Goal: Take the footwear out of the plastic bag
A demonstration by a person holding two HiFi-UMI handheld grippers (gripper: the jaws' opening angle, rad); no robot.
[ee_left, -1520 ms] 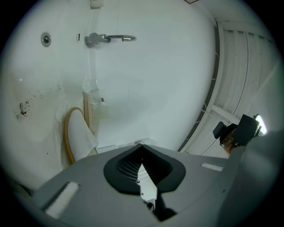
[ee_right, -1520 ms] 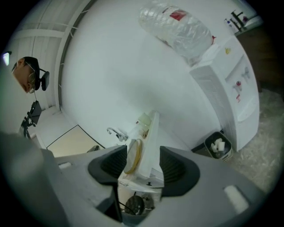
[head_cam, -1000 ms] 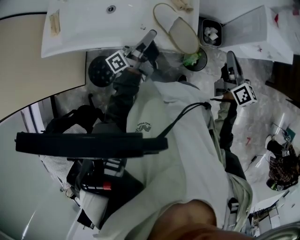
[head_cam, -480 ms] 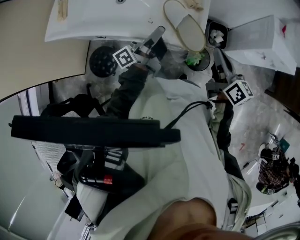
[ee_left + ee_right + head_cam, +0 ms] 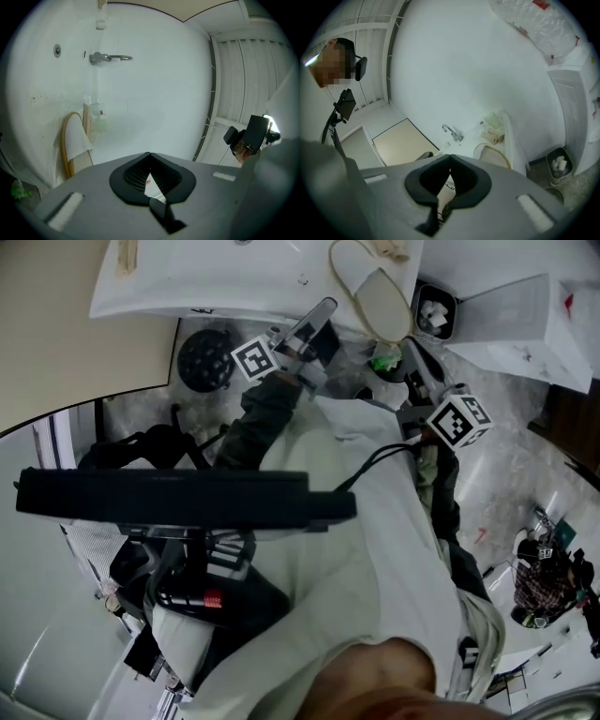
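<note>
Both tongs are closed and empty, with the left gripper [image 5: 322,309] just beside the slipper [image 5: 373,292] lying on the white basin [image 5: 187,287] and the right gripper [image 5: 409,346] near its other side.

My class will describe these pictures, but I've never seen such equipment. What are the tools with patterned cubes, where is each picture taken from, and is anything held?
A person, not a robot, holds a two-jaw gripper in each hand; the patterned cubes are part of them. The head view comes from a camera on the person's head, looking down past their pale jacket at the left gripper and the right gripper. The other two pictures come from cameras riding on each gripper, looking along its jaws. Both pairs of jaws are closed, with nothing between them. Ahead is a white sink counter with a tap; a pale slipper lies on it. A small bin stands on the floor beside it.
</note>
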